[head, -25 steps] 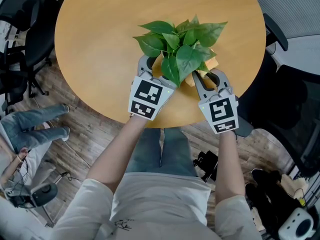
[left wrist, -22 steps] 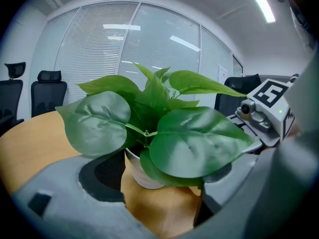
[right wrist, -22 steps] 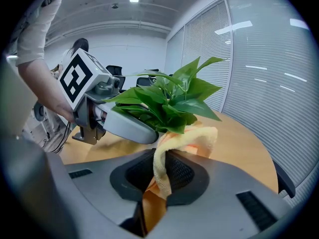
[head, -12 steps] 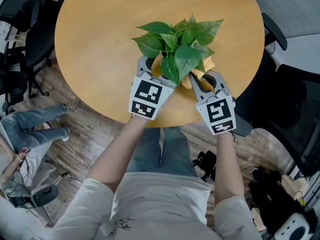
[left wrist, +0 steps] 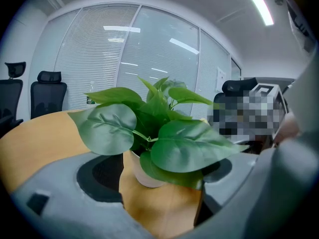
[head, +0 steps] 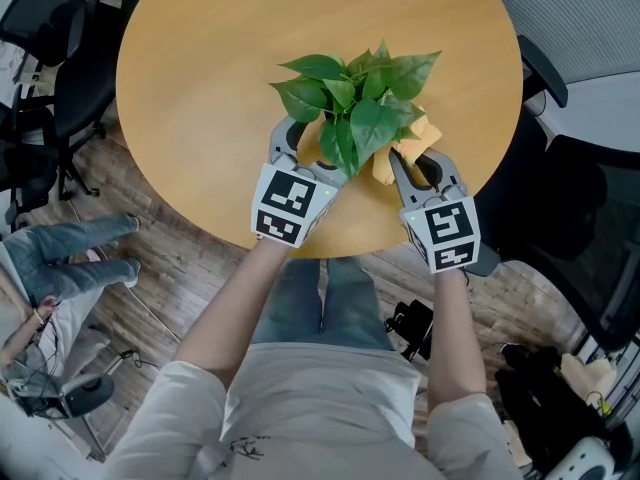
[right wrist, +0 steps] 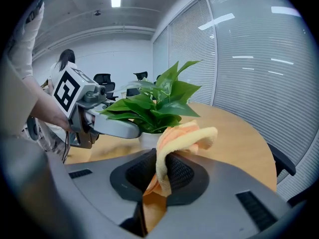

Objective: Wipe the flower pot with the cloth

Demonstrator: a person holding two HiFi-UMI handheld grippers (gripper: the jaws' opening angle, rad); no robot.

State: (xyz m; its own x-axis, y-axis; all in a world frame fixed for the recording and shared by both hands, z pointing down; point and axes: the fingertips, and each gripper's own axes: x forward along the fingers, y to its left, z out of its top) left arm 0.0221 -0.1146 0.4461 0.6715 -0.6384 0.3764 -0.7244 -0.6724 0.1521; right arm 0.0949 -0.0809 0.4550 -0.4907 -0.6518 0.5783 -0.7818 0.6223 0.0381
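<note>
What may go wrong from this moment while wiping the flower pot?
1. The left gripper has its jaws open at the flower pot, not clamped on it, so a push from the cloth might slide or tip it.
2. Broad leaves overhang the pot; the right gripper, shut on the cloth, might snag them.

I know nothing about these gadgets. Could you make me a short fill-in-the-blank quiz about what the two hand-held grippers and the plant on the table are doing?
1. The right gripper is ____ on the cloth.
2. The left gripper is ____, with the pot showing between its fingers.
3. The leaves above the pot are ____ in colour.
4. The wooden table is ____ in shape.

Missing words: shut; open; green; round.
</note>
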